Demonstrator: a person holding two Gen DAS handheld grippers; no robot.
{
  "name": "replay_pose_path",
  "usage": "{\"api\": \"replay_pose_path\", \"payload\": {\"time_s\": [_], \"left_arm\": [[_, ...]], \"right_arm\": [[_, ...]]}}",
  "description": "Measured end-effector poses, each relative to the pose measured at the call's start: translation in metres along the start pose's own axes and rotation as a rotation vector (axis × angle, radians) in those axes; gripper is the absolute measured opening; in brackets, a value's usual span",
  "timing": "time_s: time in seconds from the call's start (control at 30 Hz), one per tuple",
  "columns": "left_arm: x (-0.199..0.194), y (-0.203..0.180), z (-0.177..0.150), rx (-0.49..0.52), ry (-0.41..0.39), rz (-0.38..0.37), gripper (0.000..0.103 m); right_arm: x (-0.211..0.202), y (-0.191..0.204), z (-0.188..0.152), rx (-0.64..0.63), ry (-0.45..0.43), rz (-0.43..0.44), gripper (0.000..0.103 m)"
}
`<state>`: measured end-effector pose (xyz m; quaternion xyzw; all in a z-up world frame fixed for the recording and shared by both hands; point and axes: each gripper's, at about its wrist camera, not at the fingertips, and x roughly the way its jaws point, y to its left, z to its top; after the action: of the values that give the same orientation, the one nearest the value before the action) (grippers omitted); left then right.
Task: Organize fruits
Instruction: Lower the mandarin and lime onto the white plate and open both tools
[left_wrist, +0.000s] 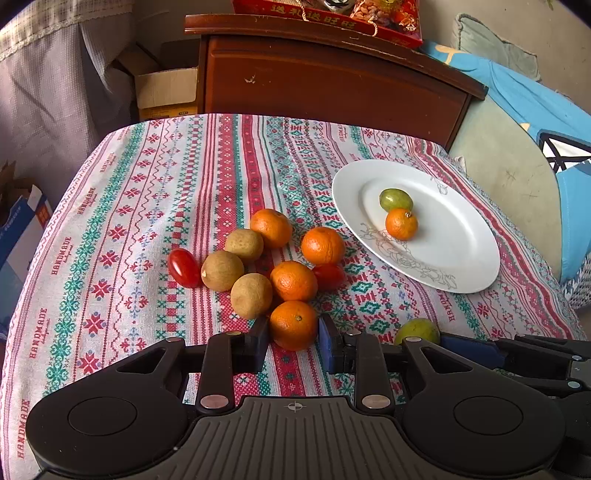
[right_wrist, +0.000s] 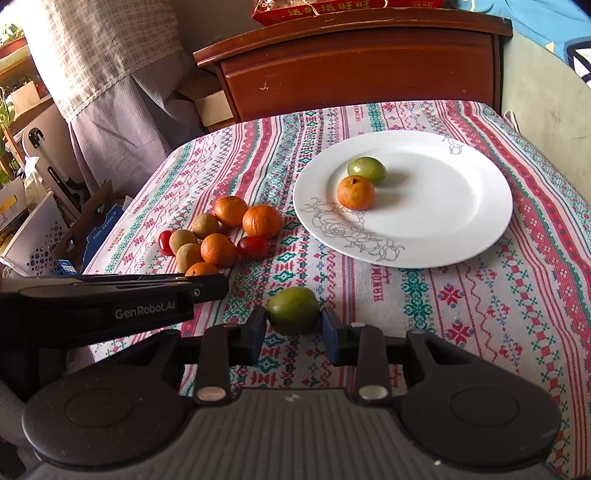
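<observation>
My left gripper (left_wrist: 293, 339) is shut on an orange (left_wrist: 293, 325), the nearest fruit of a pile of oranges (left_wrist: 293, 280), brown longans (left_wrist: 251, 295) and red tomatoes (left_wrist: 183, 267) on the patterned tablecloth. My right gripper (right_wrist: 293, 326) is shut on a green fruit (right_wrist: 293, 310) low over the cloth; this fruit also shows in the left wrist view (left_wrist: 417, 331). A white plate (right_wrist: 461, 221) to the right holds one orange (right_wrist: 355, 192) and one green fruit (right_wrist: 366, 169). The left gripper (right_wrist: 207, 286) shows at the left of the right wrist view.
A brown wooden cabinet (left_wrist: 332, 85) stands behind the table with a red box (left_wrist: 332, 14) on top. Cardboard boxes (left_wrist: 166, 88) and a curtain are at the far left. A blue cushion (left_wrist: 535, 99) lies at the right. The table's edges fall away left and right.
</observation>
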<state>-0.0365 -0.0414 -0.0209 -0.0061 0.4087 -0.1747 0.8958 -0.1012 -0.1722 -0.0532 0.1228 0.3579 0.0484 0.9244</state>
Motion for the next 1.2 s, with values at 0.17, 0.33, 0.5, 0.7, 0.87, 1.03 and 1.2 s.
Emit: {"api": "replay_pose_path", "payload": {"time_s": [0.17,0.33,0.5,0.7,0.87,1.03,1.2], "left_arm": [[-0.007,0.001,0.001,-0.012,-0.011,0.001,0.026],[-0.016,0.000,0.005,-0.012,-0.028,0.002,0.026],[-0.028,-0.004,0.015,-0.003,-0.068,-0.005,0.026],[-0.034,-0.011,0.033,0.011,-0.094,-0.054,0.026],[-0.028,-0.023,0.051,0.021,-0.093,-0.121,0.026],[-0.014,-0.042,0.063,0.088,-0.088,-0.168,0.026],[0.005,-0.060,0.065,0.135,-0.066,-0.205,0.026]], "right_arm": [[-0.002,0.001,0.002,-0.001,-0.007,0.001,0.032],[-0.009,0.001,0.009,0.010,-0.032,0.013,0.032],[-0.021,-0.003,0.024,0.025,-0.081,0.016,0.032],[-0.038,-0.017,0.053,0.015,-0.149,-0.014,0.032],[-0.045,-0.037,0.074,0.009,-0.183,-0.048,0.032],[-0.038,-0.065,0.086,0.047,-0.176,-0.087,0.032],[-0.028,-0.090,0.088,0.133,-0.151,-0.103,0.032]]}}
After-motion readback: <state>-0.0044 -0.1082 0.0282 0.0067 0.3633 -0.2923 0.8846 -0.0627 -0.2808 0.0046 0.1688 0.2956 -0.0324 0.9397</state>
